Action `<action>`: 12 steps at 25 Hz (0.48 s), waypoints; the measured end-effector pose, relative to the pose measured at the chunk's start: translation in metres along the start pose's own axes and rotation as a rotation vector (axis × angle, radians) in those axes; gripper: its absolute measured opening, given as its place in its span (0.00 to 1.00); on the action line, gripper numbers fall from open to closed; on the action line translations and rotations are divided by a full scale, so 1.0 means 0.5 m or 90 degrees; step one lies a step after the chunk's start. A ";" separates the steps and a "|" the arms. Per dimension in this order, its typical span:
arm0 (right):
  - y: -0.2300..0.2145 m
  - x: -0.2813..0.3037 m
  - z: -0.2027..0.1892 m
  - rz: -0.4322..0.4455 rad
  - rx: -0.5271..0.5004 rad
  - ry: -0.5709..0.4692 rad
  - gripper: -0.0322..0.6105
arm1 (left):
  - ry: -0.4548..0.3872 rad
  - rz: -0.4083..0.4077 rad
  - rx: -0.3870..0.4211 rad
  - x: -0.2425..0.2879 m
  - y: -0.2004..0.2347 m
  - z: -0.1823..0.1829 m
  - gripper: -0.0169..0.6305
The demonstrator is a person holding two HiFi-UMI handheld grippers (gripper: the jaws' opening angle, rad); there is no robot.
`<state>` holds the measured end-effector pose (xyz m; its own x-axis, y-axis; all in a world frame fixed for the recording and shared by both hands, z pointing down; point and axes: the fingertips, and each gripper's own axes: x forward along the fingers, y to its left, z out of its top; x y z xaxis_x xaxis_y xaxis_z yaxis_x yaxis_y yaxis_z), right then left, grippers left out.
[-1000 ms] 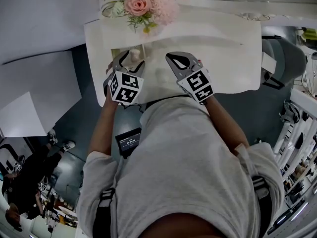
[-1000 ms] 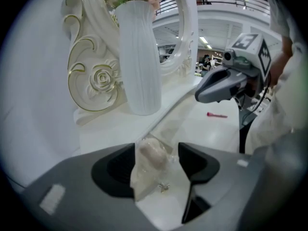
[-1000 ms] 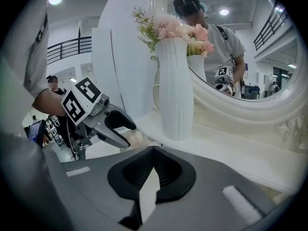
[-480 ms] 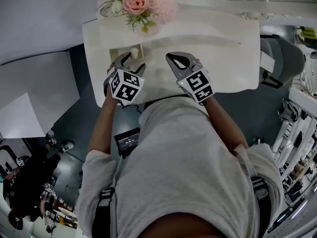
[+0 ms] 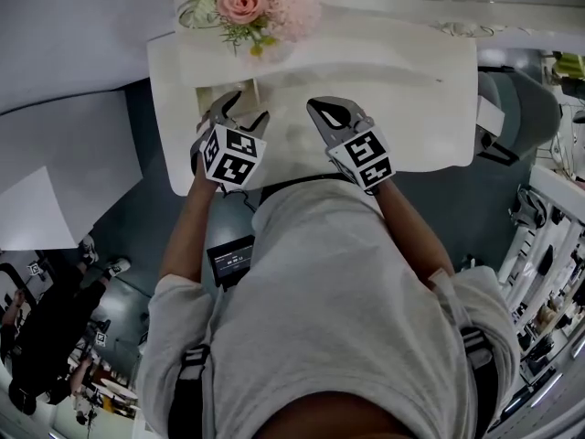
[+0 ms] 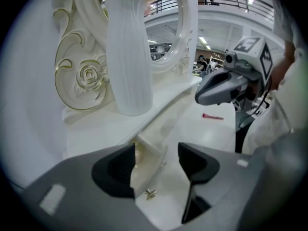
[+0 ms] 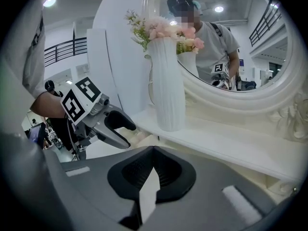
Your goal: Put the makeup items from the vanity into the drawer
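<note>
A small drawer [image 6: 150, 170] stands pulled out of the white vanity [image 5: 402, 108]; its front with a little metal knob [image 6: 150, 193] shows between the jaws of my left gripper [image 6: 156, 150]. That gripper is open and empty, hovering just above the drawer [image 5: 216, 97]. One slim pink makeup item [image 6: 211, 116] lies on the vanity top further right. My right gripper [image 7: 153, 149] has its jaws closed together with nothing between them; in the head view it [image 5: 313, 108] hangs over the vanity's front middle, to the right of the left gripper [image 5: 247, 106].
A tall white ribbed vase [image 7: 168, 81] with pink flowers [image 5: 265, 3] stands on the raised back shelf, right behind the drawer. A round mirror [image 7: 226, 37] in an ornate white frame rises behind it. The person's torso presses against the vanity's front edge.
Both grippers have kept their places and their jaw states. Only the head camera has shifted a little, so the vanity sits slightly higher and further left in the picture.
</note>
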<state>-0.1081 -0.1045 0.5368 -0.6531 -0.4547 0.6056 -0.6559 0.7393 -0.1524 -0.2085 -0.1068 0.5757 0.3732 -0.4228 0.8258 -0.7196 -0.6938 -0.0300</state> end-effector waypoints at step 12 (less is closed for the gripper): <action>-0.092 -0.122 -0.136 0.016 0.027 0.035 0.05 | -0.026 0.056 -0.028 0.027 -0.134 0.074 0.05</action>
<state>-0.0124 -0.0771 0.5597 -0.6486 -0.4075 0.6429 -0.6556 0.7281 -0.2000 -0.1335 -0.0876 0.5679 0.3303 -0.5050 0.7974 -0.7754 -0.6270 -0.0759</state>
